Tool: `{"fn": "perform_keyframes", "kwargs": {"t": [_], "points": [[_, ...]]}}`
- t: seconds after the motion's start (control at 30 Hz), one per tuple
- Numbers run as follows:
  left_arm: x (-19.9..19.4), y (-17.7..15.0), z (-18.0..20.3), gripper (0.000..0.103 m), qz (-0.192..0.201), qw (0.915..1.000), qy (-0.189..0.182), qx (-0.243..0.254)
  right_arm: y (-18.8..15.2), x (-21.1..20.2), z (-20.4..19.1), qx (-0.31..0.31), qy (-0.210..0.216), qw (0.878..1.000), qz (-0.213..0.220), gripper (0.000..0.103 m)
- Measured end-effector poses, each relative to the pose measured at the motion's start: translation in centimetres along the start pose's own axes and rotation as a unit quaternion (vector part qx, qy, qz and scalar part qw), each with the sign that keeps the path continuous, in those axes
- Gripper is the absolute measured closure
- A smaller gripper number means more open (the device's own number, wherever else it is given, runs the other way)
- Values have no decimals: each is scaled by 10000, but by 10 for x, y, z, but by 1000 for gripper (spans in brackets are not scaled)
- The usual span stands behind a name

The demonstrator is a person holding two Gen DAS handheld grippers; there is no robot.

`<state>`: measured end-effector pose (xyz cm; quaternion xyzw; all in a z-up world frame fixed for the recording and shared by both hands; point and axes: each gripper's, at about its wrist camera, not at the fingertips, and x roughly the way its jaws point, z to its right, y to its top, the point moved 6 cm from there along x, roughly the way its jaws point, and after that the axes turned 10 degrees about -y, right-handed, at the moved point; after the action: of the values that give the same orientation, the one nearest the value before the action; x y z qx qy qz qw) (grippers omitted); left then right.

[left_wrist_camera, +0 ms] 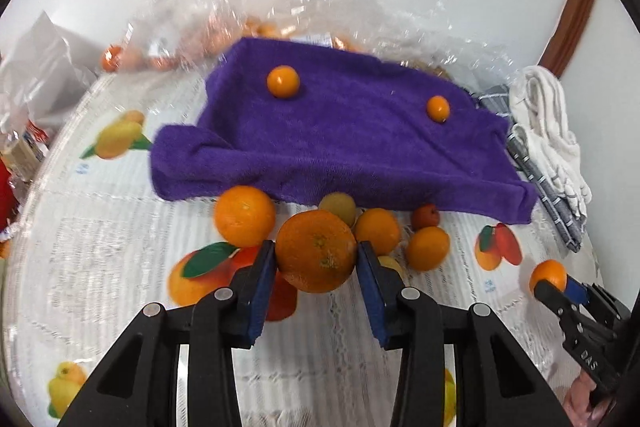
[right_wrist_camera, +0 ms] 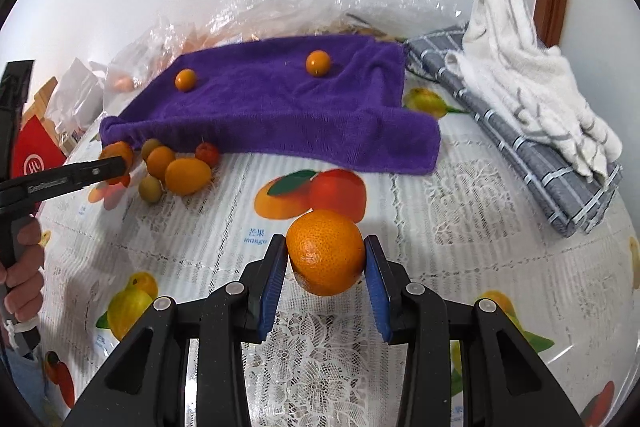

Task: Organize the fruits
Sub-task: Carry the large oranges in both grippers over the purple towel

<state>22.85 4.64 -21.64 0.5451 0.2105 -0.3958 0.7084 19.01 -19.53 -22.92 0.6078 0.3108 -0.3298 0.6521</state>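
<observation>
Each round fruit is sitting pinched only at its sides, so it is risking rolling out if the pads loosen. The left claw (left_wrist_camera: 316, 253), pointing steeply down, is clamping an orange (left_wrist_camera: 316, 251) above the fruit pile (left_wrist_camera: 384, 231) beside the purple towel (left_wrist_camera: 340, 139). The right claw (right_wrist_camera: 325, 255), angled alike, is gripping a mandarin (right_wrist_camera: 326, 253) over the desk (right_wrist_camera: 440, 227).

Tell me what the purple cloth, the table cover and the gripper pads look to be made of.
Purple cloth: soft terry or microfibre, matte; fuzzy nap and limp folds at its edges.
Table cover: probably clear glossy plastic over white lace with printed fruit; it shows sheen and a lace pattern beneath.
Pads on the left gripper: blue, likely ribbed rubber or foam, matte; the material is not certain.
</observation>
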Motion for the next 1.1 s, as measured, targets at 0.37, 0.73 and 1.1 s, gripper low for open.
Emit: {"fn": "perform_keyframes", "kwargs": {"t": [0.37,0.73,1.1], "points": [[-65,-1,7,64,387,9992,-66,19,16,-49,5,147,-64,9992,355,64],[-110,-5,7,64,696,9976,-64,23,30,-96,-7,255,9,9966,782,64],[-146,5,11,64,967,9952,39,108,40,-125,-21,166,89,9941,1072,64]]}}
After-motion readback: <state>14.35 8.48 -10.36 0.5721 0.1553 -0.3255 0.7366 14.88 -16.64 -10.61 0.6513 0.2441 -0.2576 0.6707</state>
